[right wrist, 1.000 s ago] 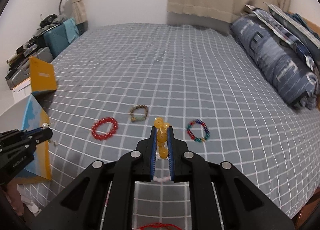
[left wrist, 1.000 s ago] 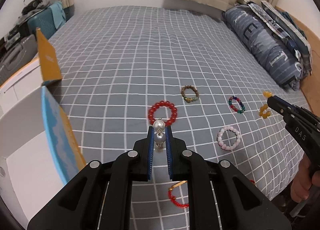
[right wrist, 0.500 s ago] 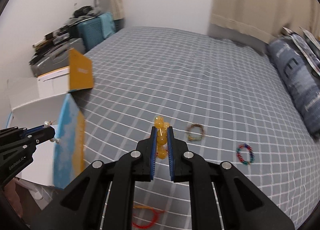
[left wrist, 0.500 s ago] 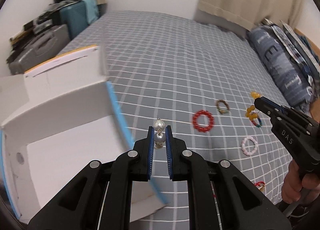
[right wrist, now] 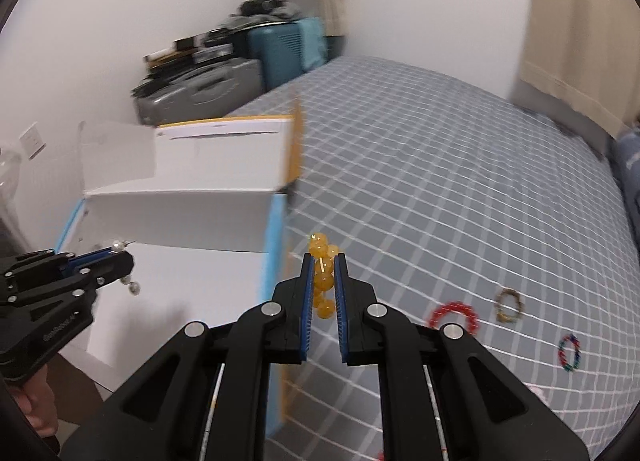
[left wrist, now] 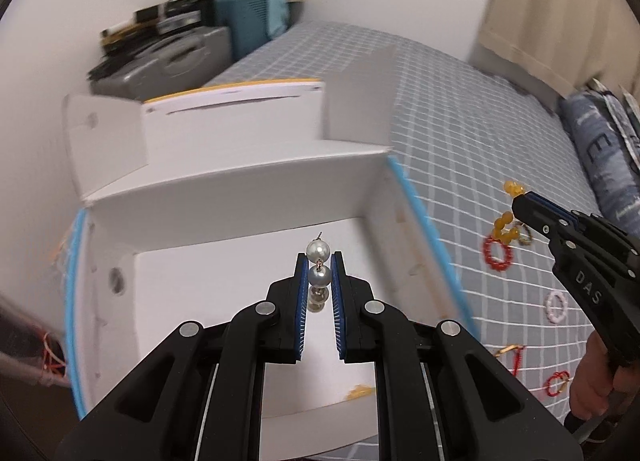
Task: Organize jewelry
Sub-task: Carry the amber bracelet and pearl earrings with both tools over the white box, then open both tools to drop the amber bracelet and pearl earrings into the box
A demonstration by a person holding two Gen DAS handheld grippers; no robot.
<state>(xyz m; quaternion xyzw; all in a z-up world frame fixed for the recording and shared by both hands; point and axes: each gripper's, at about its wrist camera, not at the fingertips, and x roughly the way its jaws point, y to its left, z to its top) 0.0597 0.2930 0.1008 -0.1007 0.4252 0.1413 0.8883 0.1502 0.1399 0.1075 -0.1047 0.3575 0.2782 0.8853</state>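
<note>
My left gripper [left wrist: 318, 263] is shut on a pearl earring [left wrist: 318, 257] and holds it above the inside of an open white box [left wrist: 224, 197] with blue edges. A small yellow item [left wrist: 360, 392] lies on the box floor. My right gripper [right wrist: 323, 263] is shut on a yellow bead bracelet [right wrist: 323, 281] over the bed, just right of the box [right wrist: 180, 217]. The right gripper also shows in the left wrist view [left wrist: 520, 201], and the left gripper in the right wrist view [right wrist: 120, 257].
The grey checked bed [right wrist: 440, 181] carries a red bracelet [right wrist: 454, 315], a brown one [right wrist: 509, 304], a multicoloured one [right wrist: 569, 353], a pink one [left wrist: 557, 307] and red string pieces [left wrist: 558, 383]. Suitcases [right wrist: 200, 89] stand by the wall beyond the box.
Both grippers have swung left from over the bed. The left one with the pearl earring is now over the box's inside; the right one with the yellow bracelet is near the box's right wall.
</note>
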